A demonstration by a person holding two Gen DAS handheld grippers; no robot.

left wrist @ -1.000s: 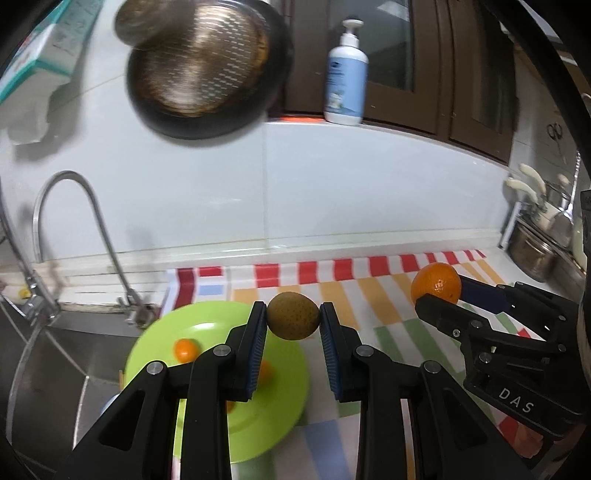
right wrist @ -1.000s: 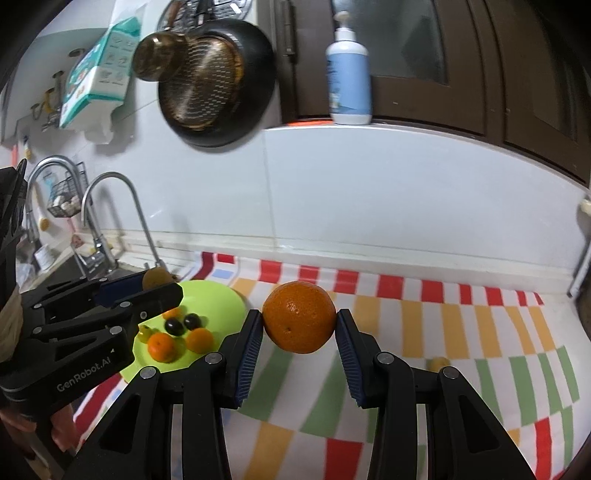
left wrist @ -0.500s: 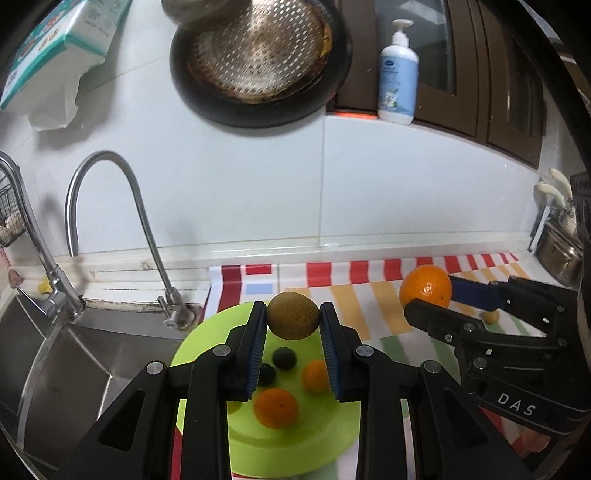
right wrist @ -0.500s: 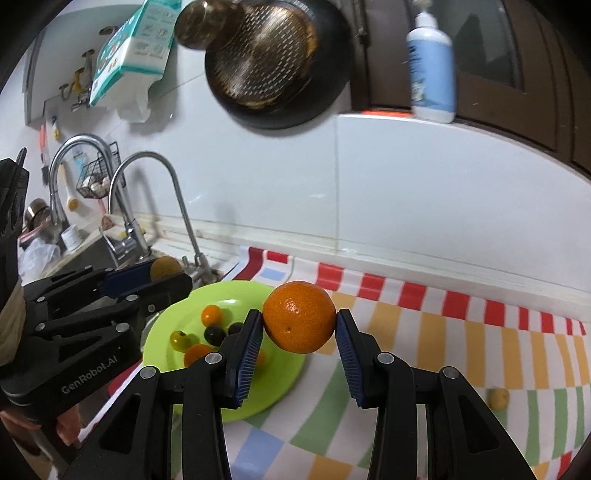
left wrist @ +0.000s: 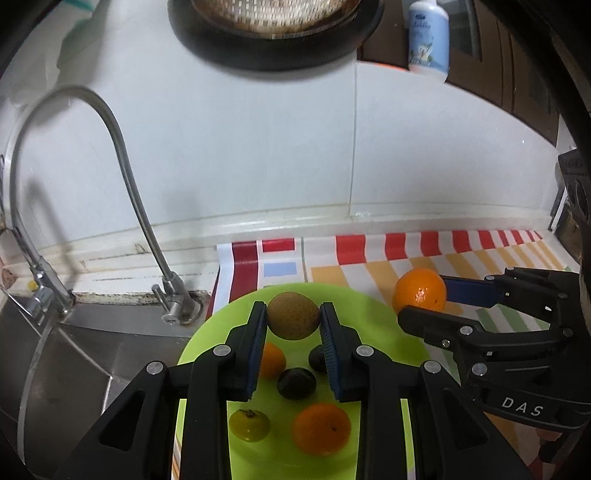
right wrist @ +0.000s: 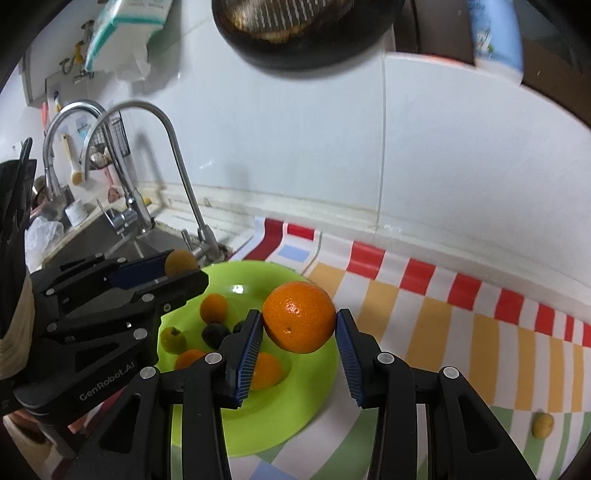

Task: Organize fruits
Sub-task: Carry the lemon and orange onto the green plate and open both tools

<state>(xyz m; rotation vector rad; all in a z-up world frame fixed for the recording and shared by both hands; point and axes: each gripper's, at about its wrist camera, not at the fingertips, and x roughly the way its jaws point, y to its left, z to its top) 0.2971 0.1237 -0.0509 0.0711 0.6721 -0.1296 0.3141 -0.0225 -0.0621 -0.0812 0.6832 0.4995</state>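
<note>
My left gripper (left wrist: 293,321) is shut on a brown round fruit (left wrist: 293,320) and holds it above the far part of the green plate (left wrist: 373,317). My right gripper (right wrist: 299,326) is shut on a large orange (right wrist: 298,315) above the plate's right rim (right wrist: 317,384). The right gripper also shows in the left wrist view (left wrist: 421,302), and the left gripper in the right wrist view (right wrist: 177,267). On the plate lie small oranges (left wrist: 320,428), two dark fruits (left wrist: 296,383) and a yellow-green fruit (left wrist: 249,424).
The plate sits on a striped mat (right wrist: 461,306) next to the steel sink (left wrist: 66,354) with its curved tap (left wrist: 122,155). A small yellow fruit (right wrist: 542,424) lies on the mat at the right. A pan (left wrist: 273,33) and a soap bottle (left wrist: 428,37) are up on the wall.
Both grippers have moved left and down towards the plate, each still holding its fruit. The plate and the fruits on it now fill more of both views.
</note>
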